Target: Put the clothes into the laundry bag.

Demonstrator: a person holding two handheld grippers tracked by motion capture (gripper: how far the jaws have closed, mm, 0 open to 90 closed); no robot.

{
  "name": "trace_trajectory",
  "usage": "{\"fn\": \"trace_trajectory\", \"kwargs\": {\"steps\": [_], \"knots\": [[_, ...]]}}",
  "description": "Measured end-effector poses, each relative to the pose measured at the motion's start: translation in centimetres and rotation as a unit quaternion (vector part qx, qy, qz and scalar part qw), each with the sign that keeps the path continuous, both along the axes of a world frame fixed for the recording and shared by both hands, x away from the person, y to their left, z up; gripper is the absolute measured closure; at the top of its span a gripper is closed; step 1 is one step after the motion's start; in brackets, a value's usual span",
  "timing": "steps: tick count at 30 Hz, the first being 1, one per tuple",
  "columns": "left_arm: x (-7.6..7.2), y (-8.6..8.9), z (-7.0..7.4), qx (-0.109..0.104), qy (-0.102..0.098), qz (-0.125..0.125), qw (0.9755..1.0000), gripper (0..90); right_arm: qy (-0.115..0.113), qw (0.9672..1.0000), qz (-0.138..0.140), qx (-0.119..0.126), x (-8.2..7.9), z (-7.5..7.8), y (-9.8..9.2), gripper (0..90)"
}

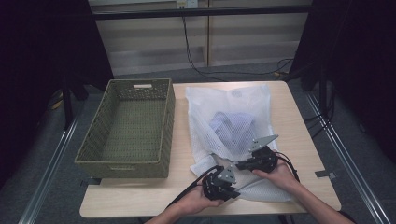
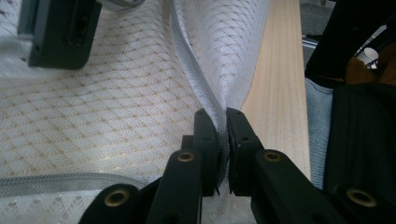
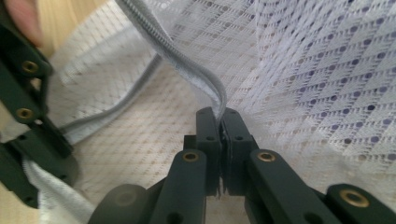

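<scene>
A white mesh laundry bag [image 1: 219, 100] lies on the wooden table [image 1: 292, 121] with a bluish garment [image 1: 231, 127] inside it. Its near end is open, and both grippers hold the grey zipper edge there. My left gripper [image 1: 232, 183] is at the bag's near left corner; in the left gripper view its jaws [image 2: 221, 117] are shut on the zipper tape [image 2: 187, 60]. My right gripper [image 1: 239, 164] sits just beyond it. In the right gripper view it [image 3: 218, 115] is shut on the other zipper edge [image 3: 154, 28], lifted a little off the lower mesh layer.
A green woven basket [image 1: 122, 169] stands empty on the table's left half, close beside the bag. Bare wood runs along the table's right and near edges. Black cables trail from both grippers toward the person.
</scene>
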State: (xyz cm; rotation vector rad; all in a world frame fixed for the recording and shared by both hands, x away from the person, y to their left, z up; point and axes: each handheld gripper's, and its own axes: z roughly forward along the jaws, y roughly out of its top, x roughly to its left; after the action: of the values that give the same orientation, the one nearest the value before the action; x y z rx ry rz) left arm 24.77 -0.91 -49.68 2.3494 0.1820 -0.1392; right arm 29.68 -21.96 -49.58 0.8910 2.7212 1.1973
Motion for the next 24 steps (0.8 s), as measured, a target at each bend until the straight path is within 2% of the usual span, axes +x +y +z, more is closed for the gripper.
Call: {"fn": "trace_trajectory", "kwargs": {"steps": [4,5,6,7,8,9,10,11,12,14,16,17,18,19,20,21,22,24], "knots": [[-0.1,0.0,0.0,0.003,0.000,0.002,1.0000,84.2,0.005,1.0000,-0.002,-0.006,0.2,-0.4,0.1,86.7],[0.0,0.0,0.0,0.003,-0.001,0.000,1.0000,83.9,0.005,1.0000,-0.003,-0.007,0.2,-0.4,0.1,84.6],[0.0,-0.1,0.0,-0.002,0.008,0.004,1.0000,82.6,0.008,1.0000,-0.002,-0.003,0.1,-0.4,0.2,79.3],[-0.1,-0.1,0.0,0.000,0.011,0.003,0.9999,80.9,0.002,1.0000,-0.002,-0.006,0.0,-0.2,0.2,76.3],[0.0,0.0,0.2,0.013,0.008,0.000,0.9999,79.6,0.002,1.0000,0.000,0.000,0.0,-0.1,0.1,74.2],[0.0,-0.1,0.3,0.019,-0.007,-0.007,0.9998,78.0,0.001,1.0000,-0.003,0.006,-0.2,0.2,0.0,71.9],[-0.2,-0.2,0.1,0.001,0.008,0.005,1.0000,74.8,-0.003,0.9998,-0.002,0.019,-0.2,0.5,-0.2,69.0],[-0.2,-0.2,0.2,0.000,0.009,0.006,0.9999,72.2,-0.005,0.9996,-0.004,0.027,-0.3,0.8,-0.4,66.0],[-0.1,-0.1,0.5,-0.003,0.004,0.000,1.0000,69.6,-0.009,0.9994,-0.008,0.032,-0.5,1.2,-0.8,63.3],[-0.1,0.3,1.3,-0.010,0.003,0.013,0.9999,64.2,-0.019,0.9983,-0.018,0.051,-0.9,2.1,-1.7,59.0],[0.0,0.8,2.1,-0.026,0.002,0.024,0.9994,59.2,-0.023,0.9971,-0.026,0.068,-1.3,2.7,-2.6,56.7],[0.0,1.2,2.7,-0.018,-0.004,0.026,0.9995,57.3,-0.025,0.9967,-0.030,0.071,-1.6,2.9,-3.1,56.0],[0.0,1.8,3.3,-0.040,-0.008,0.033,0.9986,55.7,-0.026,0.9964,-0.033,0.074,-1.8,3.1,-3.4,56.2],[0.1,2.3,3.8,-0.036,-0.017,0.036,0.9986,55.5,-0.027,0.9960,-0.038,0.077,-2.1,3.3,-3.9,57.9],[0.2,3.2,4.3,-0.047,-0.014,0.052,0.9974,55.5,-0.030,0.9959,-0.039,0.076,-2.4,3.4,-4.2,61.1],[0.3,4.0,4.5,-0.049,-0.016,0.062,0.9967,56.4,-0.034,0.9958,-0.042,0.073,-2.8,3.5,-4.8,67.6],[0.4,4.9,4.5,-0.043,-0.023,0.071,0.9963,57.1,-0.033,0.9959,-0.046,0.070,-3.2,3.4,-5.3,70.2],[0.6,6.8,4.2,-0.029,-0.021,0.094,0.9950,63.0,-0.028,0.9961,-0.055,0.064,-3.9,3.1,-6.4,77.2]]}}
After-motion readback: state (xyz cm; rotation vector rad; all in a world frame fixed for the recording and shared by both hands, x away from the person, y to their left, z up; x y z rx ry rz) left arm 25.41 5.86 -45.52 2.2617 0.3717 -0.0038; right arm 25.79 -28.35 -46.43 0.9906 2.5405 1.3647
